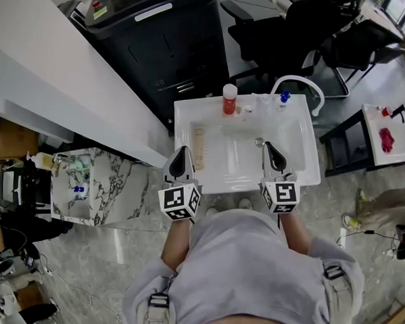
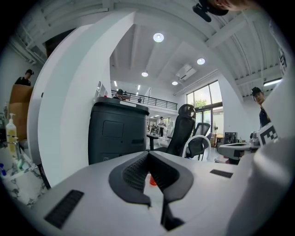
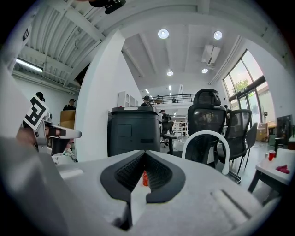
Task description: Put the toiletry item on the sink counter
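Observation:
A red bottle with a white cap (image 1: 230, 99) stands upright on the back ledge of the white sink (image 1: 305, 176). Beside it on the ledge are a small blue-capped item (image 1: 284, 97) and the white arched faucet (image 1: 298, 82). My left gripper (image 1: 180, 153) hovers over the sink's front left, shut and empty. My right gripper (image 1: 270, 147) hovers over the front right, also shut and empty. In the left gripper view the jaws of the left gripper (image 2: 148, 154) meet, with the red bottle (image 2: 153, 180) showing below them. Past the right gripper (image 3: 145, 154), the bottle (image 3: 145, 179) shows too.
A black cabinet (image 1: 162, 45) stands behind the sink, and black office chairs (image 1: 277, 32) at the back right. A marble counter (image 1: 116, 186) with bottles is at the left. A small white table (image 1: 390, 156) with red items is at the right.

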A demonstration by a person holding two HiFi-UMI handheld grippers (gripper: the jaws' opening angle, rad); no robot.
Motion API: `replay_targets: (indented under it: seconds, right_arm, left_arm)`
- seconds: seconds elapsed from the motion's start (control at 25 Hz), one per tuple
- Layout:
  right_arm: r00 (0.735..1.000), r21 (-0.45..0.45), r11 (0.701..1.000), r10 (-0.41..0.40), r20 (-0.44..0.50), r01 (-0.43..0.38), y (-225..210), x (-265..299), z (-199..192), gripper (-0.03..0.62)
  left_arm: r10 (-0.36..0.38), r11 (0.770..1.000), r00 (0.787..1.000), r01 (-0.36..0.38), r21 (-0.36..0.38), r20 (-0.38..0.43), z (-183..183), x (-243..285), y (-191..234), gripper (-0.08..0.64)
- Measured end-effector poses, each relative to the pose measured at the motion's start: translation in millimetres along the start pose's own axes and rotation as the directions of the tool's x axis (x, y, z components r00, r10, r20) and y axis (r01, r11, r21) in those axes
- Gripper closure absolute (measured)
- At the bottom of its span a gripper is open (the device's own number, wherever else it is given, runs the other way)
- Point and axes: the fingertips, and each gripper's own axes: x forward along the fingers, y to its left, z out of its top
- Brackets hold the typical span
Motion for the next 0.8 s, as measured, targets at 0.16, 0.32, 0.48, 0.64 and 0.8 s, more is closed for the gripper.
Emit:
replay_targets:
  seconds: [0.16,0.32,0.48,0.64,0.8]
  right_arm:
    - [1.000,-0.029,1.000,0.006,-0.006,-0.006,3.2,2.5,-0.7,0.588]
    - [1.000,-0.037,0.999,0.006,-0.012,-0.007,4.9,2.8,-2.8,0.588]
    - [1.000,-0.036,0.999,0.008,-0.010,-0.008,4.2,4.4,-1.1,0.588]
    - [1.000,-0.034,0.999,0.014,-0.015,-0.015,4.5,5.9,-2.0,0.588]
    - [1.000,-0.032,0.999,0.019,-0.014,-0.020,6.1,5.7,-3.3,0.588]
  left_arm:
    - [0.004,1.000,1.000,-0.004,-0.002,0.003,1.2,-0.1,1.2,0.555]
    - [0.005,1.000,1.000,-0.005,-0.004,0.000,-1.5,0.0,1.8,0.555]
    - [0.003,1.000,1.000,-0.003,-0.010,0.001,-1.1,0.5,1.2,0.555]
    - [0.002,1.000,1.000,-0.002,-0.011,0.000,-1.0,2.0,0.8,0.555]
    - [0.002,1.000,1.000,-0.002,-0.014,0.001,-1.8,2.0,1.2,0.555]
